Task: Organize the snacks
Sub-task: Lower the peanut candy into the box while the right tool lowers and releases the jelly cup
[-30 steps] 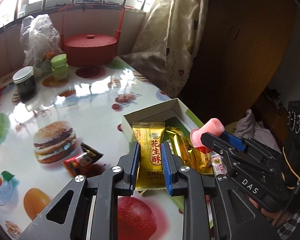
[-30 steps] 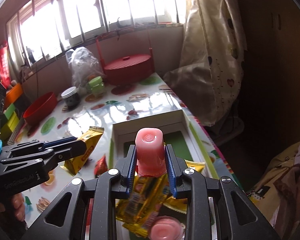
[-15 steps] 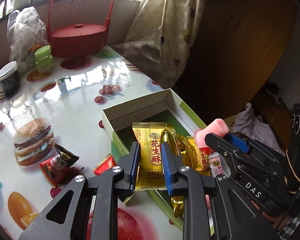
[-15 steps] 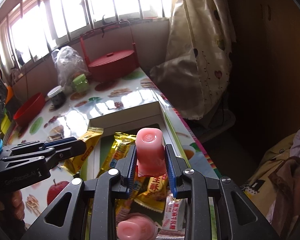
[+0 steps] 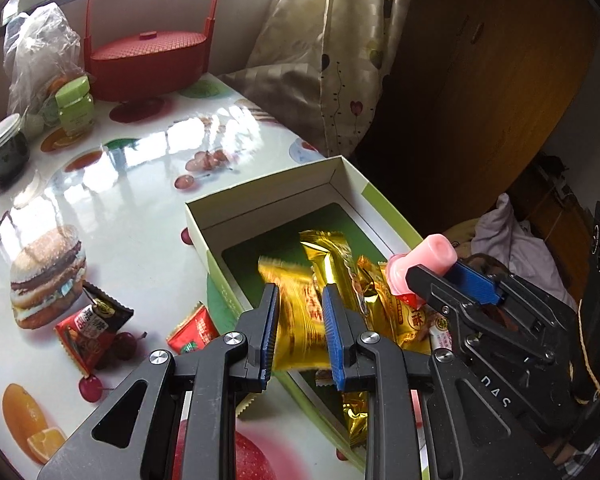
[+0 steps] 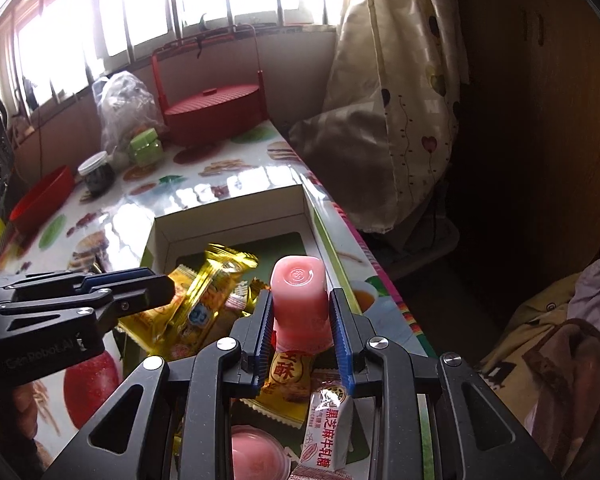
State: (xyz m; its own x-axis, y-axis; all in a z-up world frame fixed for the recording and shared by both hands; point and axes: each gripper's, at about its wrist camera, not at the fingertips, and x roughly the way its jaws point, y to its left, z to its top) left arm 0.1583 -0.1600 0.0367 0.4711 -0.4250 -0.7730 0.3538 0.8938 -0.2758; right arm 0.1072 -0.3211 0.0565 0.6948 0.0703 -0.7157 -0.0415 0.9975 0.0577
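2 black grippers you hold over the white-and-green cardboard box (image 5: 260, 196), left gripper (image 5: 298, 330) clamping 1 gold foil packet (image 5: 300, 320), right gripper (image 6: 302, 330) clamping 1 pink jelly cup (image 6: 298, 296), 2 red wrappers (image 5: 90, 330) on your tablecloth.

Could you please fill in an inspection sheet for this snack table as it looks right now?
Surface: glossy food-print table.
Job's things: open box holding gold packets, a white candy stick and a pink jelly cup; two red packets lie outside on the table.
Clutter: red basket, plastic bag, green jar, dark jar, red bowl.
Grippers: left gripper shut on gold packet; right gripper shut on pink jelly.
Cables: nothing seen.
Surroundings: windows, curtain, wooden cabinet.
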